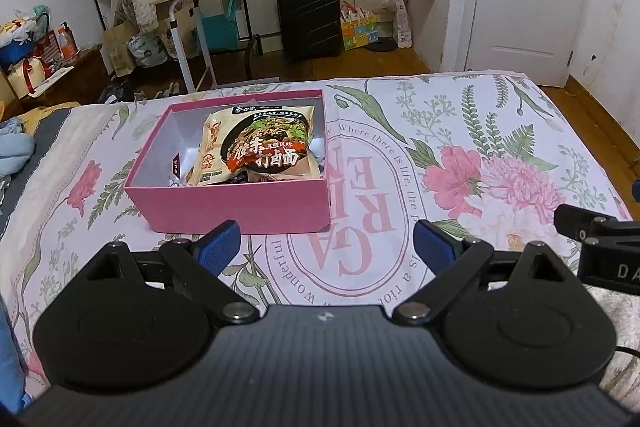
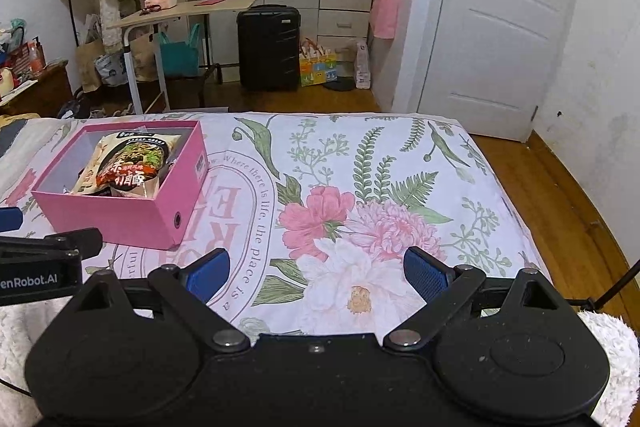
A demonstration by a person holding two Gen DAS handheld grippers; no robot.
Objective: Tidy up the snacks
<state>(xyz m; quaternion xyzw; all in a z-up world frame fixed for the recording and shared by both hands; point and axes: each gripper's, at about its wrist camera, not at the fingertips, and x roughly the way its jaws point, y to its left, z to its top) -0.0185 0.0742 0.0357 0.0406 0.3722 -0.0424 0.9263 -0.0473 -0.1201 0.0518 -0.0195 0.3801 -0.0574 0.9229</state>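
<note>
Nearest, both tools hang over the flowered bedspread (image 2: 360, 155) with jaws spread wide and nothing between them: the left gripper (image 1: 326, 247) and the right gripper (image 2: 316, 275). Ahead of the left one, a little to its left, sits the pink box (image 1: 240, 205), open-topped, its long side running across that view. From the right gripper the box lies well off to the left, so the left hand is nearer. Inside, a noodle packet (image 1: 260, 147) leans tilted atop other snacks; none lie loose on the bedspread.
</note>
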